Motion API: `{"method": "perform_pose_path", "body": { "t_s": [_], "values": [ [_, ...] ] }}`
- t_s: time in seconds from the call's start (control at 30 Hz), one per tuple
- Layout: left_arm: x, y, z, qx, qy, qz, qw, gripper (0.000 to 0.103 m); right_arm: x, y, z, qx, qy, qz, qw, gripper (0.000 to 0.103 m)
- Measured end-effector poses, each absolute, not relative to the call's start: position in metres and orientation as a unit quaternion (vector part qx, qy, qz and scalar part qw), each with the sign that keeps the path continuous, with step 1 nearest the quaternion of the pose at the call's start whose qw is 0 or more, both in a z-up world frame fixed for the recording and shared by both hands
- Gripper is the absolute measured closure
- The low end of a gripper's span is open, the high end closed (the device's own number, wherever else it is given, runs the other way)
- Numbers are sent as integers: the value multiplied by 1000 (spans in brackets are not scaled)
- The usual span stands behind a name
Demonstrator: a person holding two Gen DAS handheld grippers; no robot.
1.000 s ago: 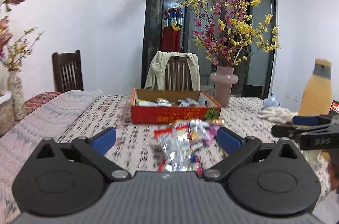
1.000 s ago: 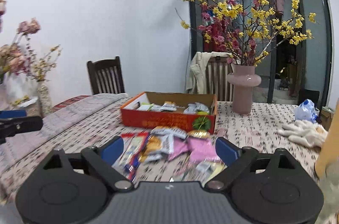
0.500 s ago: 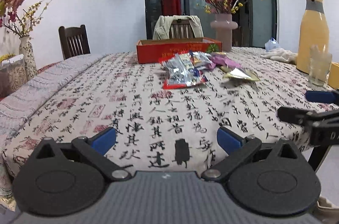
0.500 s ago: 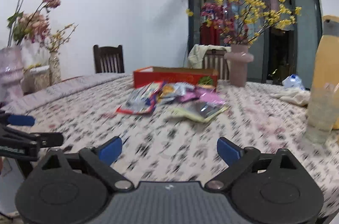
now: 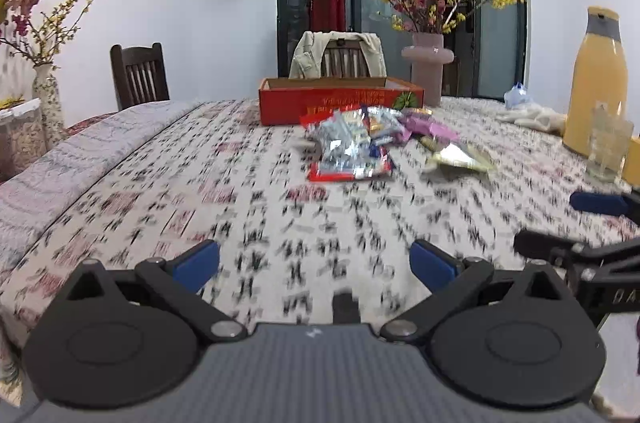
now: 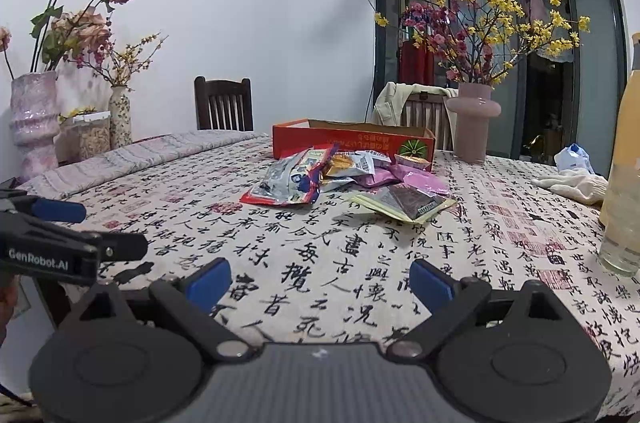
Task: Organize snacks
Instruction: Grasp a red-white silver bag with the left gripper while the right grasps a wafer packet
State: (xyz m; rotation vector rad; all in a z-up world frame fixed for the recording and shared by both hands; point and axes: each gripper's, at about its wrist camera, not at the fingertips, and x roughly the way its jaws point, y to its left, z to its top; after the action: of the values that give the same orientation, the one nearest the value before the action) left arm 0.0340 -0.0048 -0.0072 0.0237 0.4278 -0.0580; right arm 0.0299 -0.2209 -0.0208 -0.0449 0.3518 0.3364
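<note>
Both the left gripper [image 5: 315,260] and right gripper [image 6: 320,277] hang over the near table [image 6: 280,263] edge, jaws spread, holding nothing. The snacks [image 6: 316,175] lie heaped mid-table, just before the red box [image 6: 352,141], whose long side faces the cameras.

Black grippers, blue-padded fingers [image 6: 210,279]

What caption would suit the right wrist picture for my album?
Open right tool faces a snack pile before a red box on the table.
</note>
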Motion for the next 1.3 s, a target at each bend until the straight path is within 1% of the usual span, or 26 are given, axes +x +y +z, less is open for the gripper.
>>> {"method": "perform_pose_path", "body": {
  "t_s": [0.13,0.37,0.63,0.73,0.87,1.03,1.17,1.23,1.27,1.3],
  "values": [
    [66,-7,1,7,224,-43,974,0,50,-221,-17,-28,176,163,970,7],
    [125,-13,12,5,245,-63,967,0,109,-242,-9,-3,206,138,969,7],
    [198,-28,20,0,270,-73,960,0,171,-268,-5,8,194,96,976,7],
    [225,-34,16,-1,286,-72,955,0,186,-279,-12,7,217,92,972,7],
    [257,-38,7,-20,313,-68,947,0,196,-297,-19,9,274,63,960,7],
    [290,-44,-6,-32,342,-73,936,0,195,-309,-23,3,301,49,952,7],
    [307,-46,-11,-32,349,-77,934,0,199,-309,-13,8,300,68,951,7],
    [313,-45,-11,-38,348,-79,933,3,209,-304,-7,9,294,81,952,7],
    [315,-44,-11,-41,348,-80,933,13,216,-299,-4,8,292,88,952,7],
    [317,-41,-11,-44,350,-78,932,28,224,-295,-1,7,291,95,952,7]
  ]
}}
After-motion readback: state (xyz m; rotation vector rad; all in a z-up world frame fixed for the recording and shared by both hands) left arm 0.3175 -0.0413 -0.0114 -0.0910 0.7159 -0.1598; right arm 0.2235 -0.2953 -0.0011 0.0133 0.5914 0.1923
